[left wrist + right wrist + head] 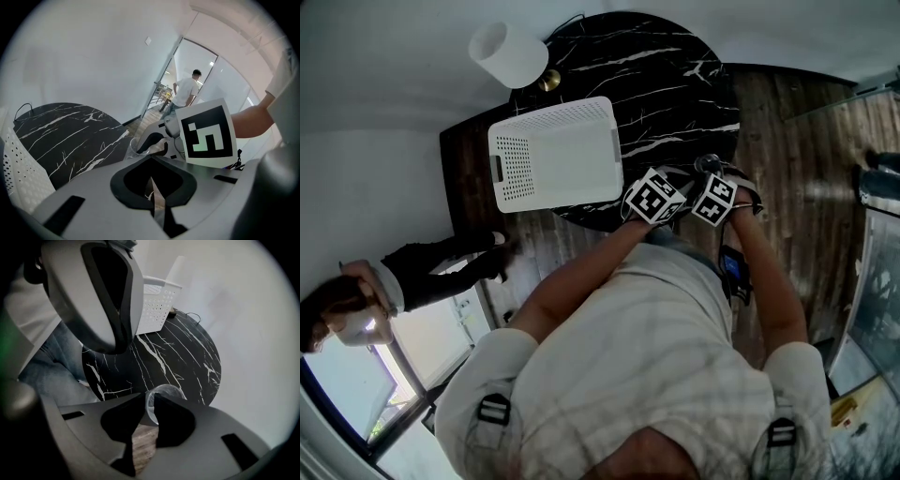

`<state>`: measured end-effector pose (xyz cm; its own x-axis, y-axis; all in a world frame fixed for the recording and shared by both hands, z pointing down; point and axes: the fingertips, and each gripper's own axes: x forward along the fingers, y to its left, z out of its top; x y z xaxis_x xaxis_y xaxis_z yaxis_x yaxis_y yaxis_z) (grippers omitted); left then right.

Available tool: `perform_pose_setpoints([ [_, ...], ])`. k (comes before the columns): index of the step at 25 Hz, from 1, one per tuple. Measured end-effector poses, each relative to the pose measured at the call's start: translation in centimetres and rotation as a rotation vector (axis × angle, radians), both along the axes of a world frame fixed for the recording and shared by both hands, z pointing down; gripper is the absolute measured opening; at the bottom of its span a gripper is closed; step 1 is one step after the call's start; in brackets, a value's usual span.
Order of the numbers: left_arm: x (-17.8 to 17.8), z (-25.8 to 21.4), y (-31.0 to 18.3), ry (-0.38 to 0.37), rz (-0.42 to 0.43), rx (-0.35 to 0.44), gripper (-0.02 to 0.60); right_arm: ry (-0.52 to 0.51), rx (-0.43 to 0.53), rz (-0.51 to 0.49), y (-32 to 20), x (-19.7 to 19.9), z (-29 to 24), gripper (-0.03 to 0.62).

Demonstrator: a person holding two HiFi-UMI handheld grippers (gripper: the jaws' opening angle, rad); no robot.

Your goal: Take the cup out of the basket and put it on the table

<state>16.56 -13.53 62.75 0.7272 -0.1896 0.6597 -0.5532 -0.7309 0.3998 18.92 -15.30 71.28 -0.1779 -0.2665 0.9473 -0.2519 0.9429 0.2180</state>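
Note:
A clear glass cup (163,398) hangs over the near edge of the round black marble table (187,352), and my right gripper (151,408) is shut on its rim. In the head view the cup (707,165) shows just beyond the right gripper (712,186). My left gripper (666,190) is close beside it on the left, shut and holding nothing. From the left gripper view (152,199) I see the cup (135,145) in the right gripper's fingers (152,140). The white perforated basket (553,155) stands on the table's left part.
A white lamp shade (508,52) stands at the table's far left edge with a cable behind it. Wooden floor (787,159) surrounds the table. One person (422,272) is by the window at left, and another person (185,93) stands in a doorway.

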Motion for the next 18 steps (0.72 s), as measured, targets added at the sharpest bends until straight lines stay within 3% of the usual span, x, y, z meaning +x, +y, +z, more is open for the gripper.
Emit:
perform_pose_setpoints([
  [5, 0.1, -2.1, 0.1, 0.034, 0.001, 0.030, 0.006, -0.069, 0.028, 0.044, -0.3, -0.2, -2.0, 0.058],
  [11, -1.0, -6.9, 0.1, 0.096, -0.020, 0.121, 0.006, -0.194, 0.133, 0.153, -1.2, -0.1, -7.9, 0.063],
  [14, -2.3, -10.0, -0.1, 0.152, -0.065, 0.183, 0.006, -0.355, 0.167, 0.226, -1.6, -1.4, -12.2, 0.063],
  [18, -4.7, -16.3, -0.3, 0.306, -0.171, 0.290, 0.006, -0.675, 0.217, 0.302, -1.8, -4.6, -20.3, 0.062],
])
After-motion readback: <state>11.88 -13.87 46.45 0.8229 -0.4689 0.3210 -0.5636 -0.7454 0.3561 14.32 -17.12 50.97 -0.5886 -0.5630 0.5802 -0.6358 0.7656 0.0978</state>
